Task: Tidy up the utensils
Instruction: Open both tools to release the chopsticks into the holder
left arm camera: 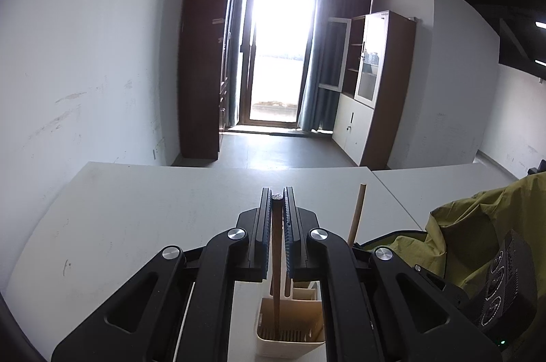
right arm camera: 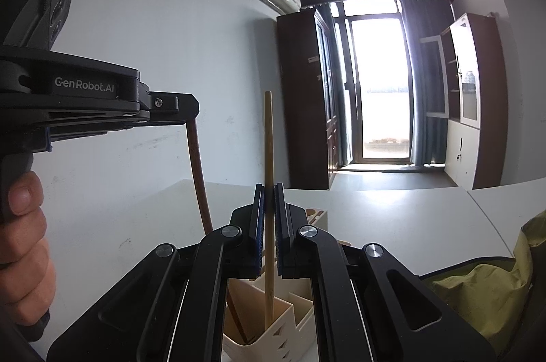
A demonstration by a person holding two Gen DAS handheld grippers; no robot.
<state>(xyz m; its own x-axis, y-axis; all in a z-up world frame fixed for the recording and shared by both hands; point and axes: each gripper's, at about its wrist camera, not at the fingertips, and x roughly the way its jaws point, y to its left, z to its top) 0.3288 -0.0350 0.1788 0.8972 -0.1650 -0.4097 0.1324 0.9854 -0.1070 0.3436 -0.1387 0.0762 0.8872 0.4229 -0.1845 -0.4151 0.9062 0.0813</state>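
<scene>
Left gripper [left arm camera: 279, 191]: matte black linkage arms, angular with recessed cut-outs; round brushed-silver pivot caps at the joints; two narrow parallel fingers [left arm camera: 262, 225] faced with ribbed blue pads. Seen side-on from the right wrist view [right arm camera: 187, 119], its body carried white "GenRobot.AI" lettering, a small cross-head screw near the front, and a raised black camera housing with three round lenses in a column; a pistol-style black handle hung beneath, wrapped by a bare hand [right arm camera: 24, 239].

Right gripper [right arm camera: 269, 191]: identical black linkage, silver pivot caps, blue ribbed pads [right arm camera: 259, 225].
</scene>
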